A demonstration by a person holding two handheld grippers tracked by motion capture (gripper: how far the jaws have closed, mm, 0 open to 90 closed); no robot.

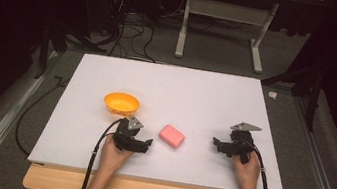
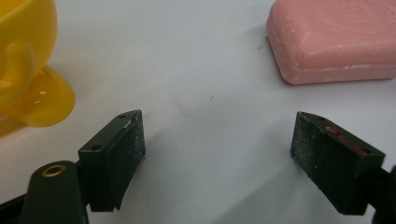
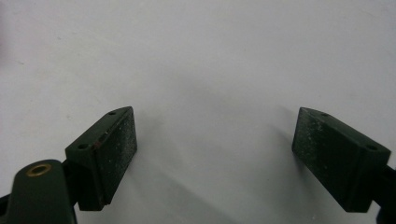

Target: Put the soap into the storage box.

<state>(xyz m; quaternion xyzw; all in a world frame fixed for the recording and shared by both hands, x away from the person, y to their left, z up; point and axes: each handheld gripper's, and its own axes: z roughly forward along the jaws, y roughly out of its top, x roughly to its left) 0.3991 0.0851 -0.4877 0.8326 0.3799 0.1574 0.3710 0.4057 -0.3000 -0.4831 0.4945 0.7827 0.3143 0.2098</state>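
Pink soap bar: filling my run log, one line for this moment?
left gripper open | right gripper open | pink soap bar untouched | yellow bowl on table

Bright lit table (image 1: 197, 93), dark surroundings, soft shadows, blurred close-ups.

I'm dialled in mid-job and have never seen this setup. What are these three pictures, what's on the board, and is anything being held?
A person sits at a white board with a hand-held two-jaw tool in each hand. The high view looks down from above: the left claw and the right claw rest near the front edge. The other two views come from cameras riding on each tool, looking along its black jaws. On the board lie a pink soap bar and a yellow bowl; the left claw's camera shows both just ahead. Both claws are open and hold nothing.
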